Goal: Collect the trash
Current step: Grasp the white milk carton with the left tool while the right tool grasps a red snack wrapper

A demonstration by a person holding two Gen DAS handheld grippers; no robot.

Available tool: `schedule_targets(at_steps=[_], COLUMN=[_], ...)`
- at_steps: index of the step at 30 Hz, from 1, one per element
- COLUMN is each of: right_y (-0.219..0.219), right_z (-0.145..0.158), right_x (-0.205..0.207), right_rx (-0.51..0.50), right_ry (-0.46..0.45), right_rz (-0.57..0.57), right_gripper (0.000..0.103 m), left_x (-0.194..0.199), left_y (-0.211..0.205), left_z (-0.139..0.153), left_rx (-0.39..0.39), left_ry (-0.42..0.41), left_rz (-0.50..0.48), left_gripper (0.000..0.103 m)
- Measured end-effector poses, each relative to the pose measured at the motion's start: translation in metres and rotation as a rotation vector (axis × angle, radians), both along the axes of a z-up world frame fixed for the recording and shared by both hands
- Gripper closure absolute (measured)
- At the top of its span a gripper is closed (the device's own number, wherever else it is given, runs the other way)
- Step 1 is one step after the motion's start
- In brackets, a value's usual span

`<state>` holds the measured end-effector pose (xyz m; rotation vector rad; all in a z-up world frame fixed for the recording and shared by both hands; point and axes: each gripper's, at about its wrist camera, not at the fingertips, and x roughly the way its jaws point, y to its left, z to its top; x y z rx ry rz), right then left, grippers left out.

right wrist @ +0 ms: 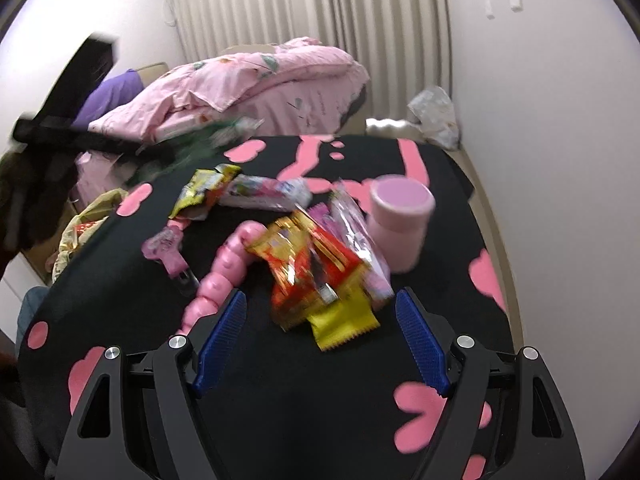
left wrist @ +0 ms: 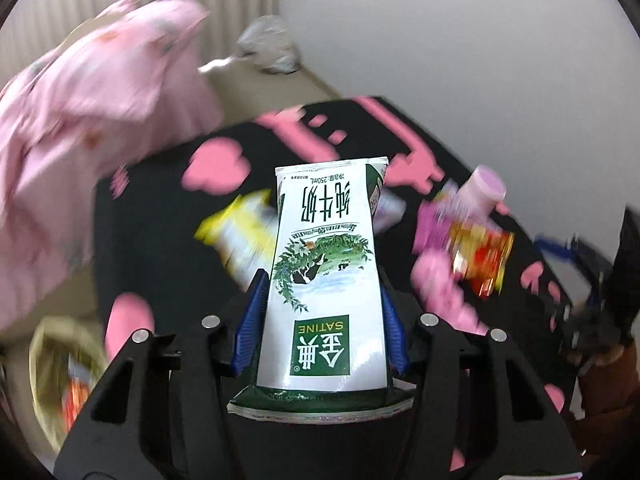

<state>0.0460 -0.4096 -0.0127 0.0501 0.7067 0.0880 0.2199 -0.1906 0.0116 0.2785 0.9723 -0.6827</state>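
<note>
Nearest the left wrist camera, a white and green milk carton (left wrist: pixel 324 276) stood lengthwise between the blue pads (left wrist: pixel 253 316) of the left gripper (left wrist: pixel 322 280), its print upside down and its far end reaching to mid frame; the jaws were clamped on the carton's sides. Behind it, blurred, lay a black cloth with pink shapes (left wrist: pixel 160 240), a yellow wrapper (left wrist: pixel 240 228) at centre left and a red and gold wrapper (left wrist: pixel 478 256) at right. In the right wrist view the right gripper (right wrist: pixel 320 344) had its jaws wide apart with nothing between the pads, hanging over that red and gold wrapper (right wrist: pixel 308 268) at mid frame, a pink jar (right wrist: pixel 398 224) just right of it. A pink quilt (right wrist: pixel 256 88) filled the upper middle
</note>
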Motion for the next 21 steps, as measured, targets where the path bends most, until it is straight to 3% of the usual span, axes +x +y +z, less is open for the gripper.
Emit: schedule_targets(at_steps=[4,10,15,21], right_y=[0.012,0.016,0.011,0.017], right_z=[0.006,-0.015,-0.023,-0.019], right_x=[0.027,0.065,0.055,0.036], right_rx=[-0.077,-0.124,-0.026,-0.040], right_ry=[-0.003,0.124,0.152,0.131], right_rz=[0.066,0.135,0.156,0.131], right_gripper=[0.029,0.029,0.059,0.072], left_x=[-0.032,-0.057,-0.054,-0.048], left_y=[0.044,0.079,0.078,0.064], left_z=[-0.027,-0.053,-0.054,-0.043], left_rx=[0.035,-0.012,-0.081,-0.097], left_ry=[0.055,0.138,0.181,0.135], left_rz=[0.097,0.137,0.114,0.080], left_gripper=[0.054,0.053,0.046,0.034])
